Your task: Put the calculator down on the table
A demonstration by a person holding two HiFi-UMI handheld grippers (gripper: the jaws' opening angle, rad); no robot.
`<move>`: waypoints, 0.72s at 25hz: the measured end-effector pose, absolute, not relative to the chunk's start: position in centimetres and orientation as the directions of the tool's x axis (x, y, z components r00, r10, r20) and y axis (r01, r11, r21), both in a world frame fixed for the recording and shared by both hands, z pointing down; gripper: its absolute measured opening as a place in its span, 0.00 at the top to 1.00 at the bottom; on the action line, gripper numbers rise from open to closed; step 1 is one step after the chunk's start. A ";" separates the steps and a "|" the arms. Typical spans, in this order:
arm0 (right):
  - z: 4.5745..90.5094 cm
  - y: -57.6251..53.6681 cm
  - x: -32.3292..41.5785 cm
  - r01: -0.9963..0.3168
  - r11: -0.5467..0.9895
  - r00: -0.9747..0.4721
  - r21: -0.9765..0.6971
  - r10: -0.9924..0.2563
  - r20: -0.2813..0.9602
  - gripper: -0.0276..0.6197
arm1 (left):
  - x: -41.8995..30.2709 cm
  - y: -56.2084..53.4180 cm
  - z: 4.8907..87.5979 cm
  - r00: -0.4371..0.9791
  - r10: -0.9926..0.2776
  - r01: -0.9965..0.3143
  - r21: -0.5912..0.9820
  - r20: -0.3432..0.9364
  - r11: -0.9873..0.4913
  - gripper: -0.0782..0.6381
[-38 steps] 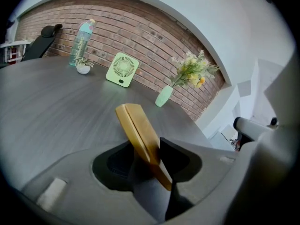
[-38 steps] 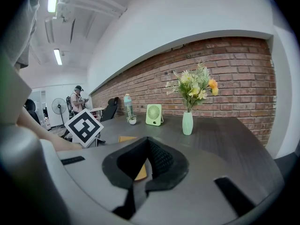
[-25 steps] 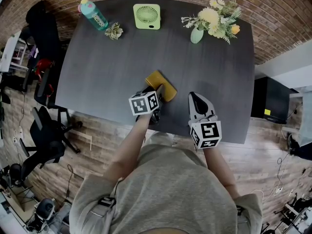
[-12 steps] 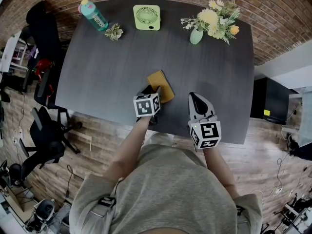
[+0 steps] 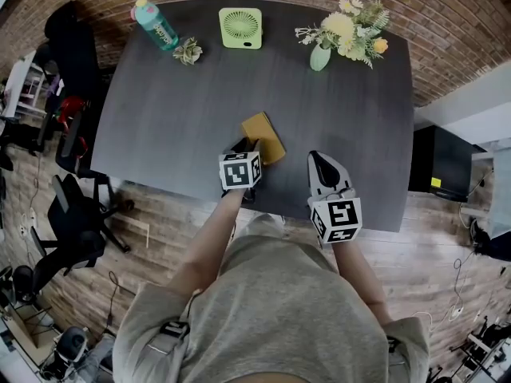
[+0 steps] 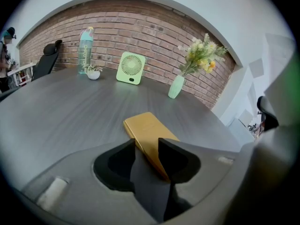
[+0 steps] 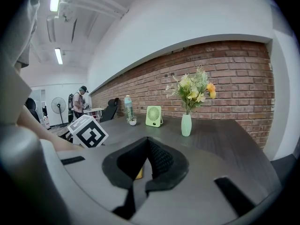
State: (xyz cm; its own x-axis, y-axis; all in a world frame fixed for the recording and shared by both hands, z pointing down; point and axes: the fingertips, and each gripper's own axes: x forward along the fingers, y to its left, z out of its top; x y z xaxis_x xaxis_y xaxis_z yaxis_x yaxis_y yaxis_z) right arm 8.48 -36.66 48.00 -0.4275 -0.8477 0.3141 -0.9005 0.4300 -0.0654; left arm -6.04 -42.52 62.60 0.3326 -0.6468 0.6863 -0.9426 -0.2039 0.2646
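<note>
The calculator (image 5: 266,136) is a flat mustard-yellow slab lying on the dark grey table (image 5: 176,110) near its front edge. My left gripper (image 5: 246,145) points down at its near end. In the left gripper view the calculator (image 6: 145,125) runs between the two jaws of the left gripper (image 6: 147,142). These jaws have just been closing and both now meet its long sides. My right gripper (image 5: 320,160) hovers to the right of the calculator, apart from it. The right gripper (image 7: 146,149) is shut with nothing in it.
Along the far edge stand a teal bottle (image 5: 153,24), a small potted plant (image 5: 188,51), a green desk fan (image 5: 241,27) and a vase of flowers (image 5: 339,37). Office chairs (image 5: 76,214) stand on the wooden floor to the left. The table's front edge runs just under both grippers.
The left gripper's marker cube has shifted slightly right and rolled a little. The calculator and the right gripper stay where they were.
</note>
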 end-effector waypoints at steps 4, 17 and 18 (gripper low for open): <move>47.8 -35.2 8.5 -0.900 0.432 -0.429 -0.063 -0.850 0.305 0.95 | -6.2 -41.1 61.1 0.321 -0.673 -0.947 0.232 0.666 -0.222 0.78; 47.9 -28.4 8.5 -0.897 0.440 -0.435 -0.053 -0.852 0.291 0.95 | -5.3 -33.6 56.9 0.355 -0.722 -0.933 0.182 0.594 -0.309 0.85; 47.9 -27.8 8.5 -0.896 0.441 -0.436 -0.051 -0.852 0.289 0.95 | -5.3 -32.9 56.5 0.356 -0.728 -0.933 0.181 0.586 -0.310 0.85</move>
